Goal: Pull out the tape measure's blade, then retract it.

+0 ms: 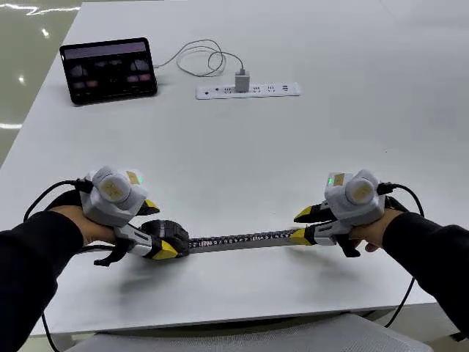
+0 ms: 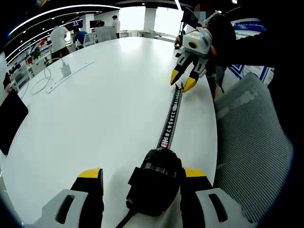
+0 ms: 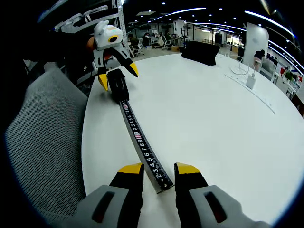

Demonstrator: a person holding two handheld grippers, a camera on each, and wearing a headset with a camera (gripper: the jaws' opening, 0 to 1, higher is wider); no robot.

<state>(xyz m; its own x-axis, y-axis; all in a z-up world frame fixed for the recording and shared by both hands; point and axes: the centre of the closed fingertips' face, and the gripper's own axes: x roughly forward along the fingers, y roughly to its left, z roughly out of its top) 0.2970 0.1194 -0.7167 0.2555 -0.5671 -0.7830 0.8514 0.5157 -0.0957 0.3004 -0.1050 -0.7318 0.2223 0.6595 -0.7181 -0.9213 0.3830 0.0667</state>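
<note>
A black tape measure case [image 1: 165, 233] lies near the table's front edge, and my left gripper [image 1: 157, 229] is shut on it, one jaw on each side. In the left gripper view the case [image 2: 156, 183] sits between the yellow-tipped fingers [image 2: 90, 174]. Its blade [image 1: 242, 240] runs flat along the table to my right gripper [image 1: 301, 225], numbers facing up. The right gripper [image 3: 159, 169] is open, with the blade's end [image 3: 161, 182] lying loose between its jaws. The right gripper view looks down the blade [image 3: 137, 137] to the case [image 3: 117, 84] and the left gripper [image 3: 118, 76].
At the far left of the white table [image 1: 293, 147] a dark tablet [image 1: 108, 70] stands. A white power strip [image 1: 248, 90] with a charger and looped cable [image 1: 199, 59] lies behind the middle. A grey mesh chair [image 1: 242, 336] is at the front edge.
</note>
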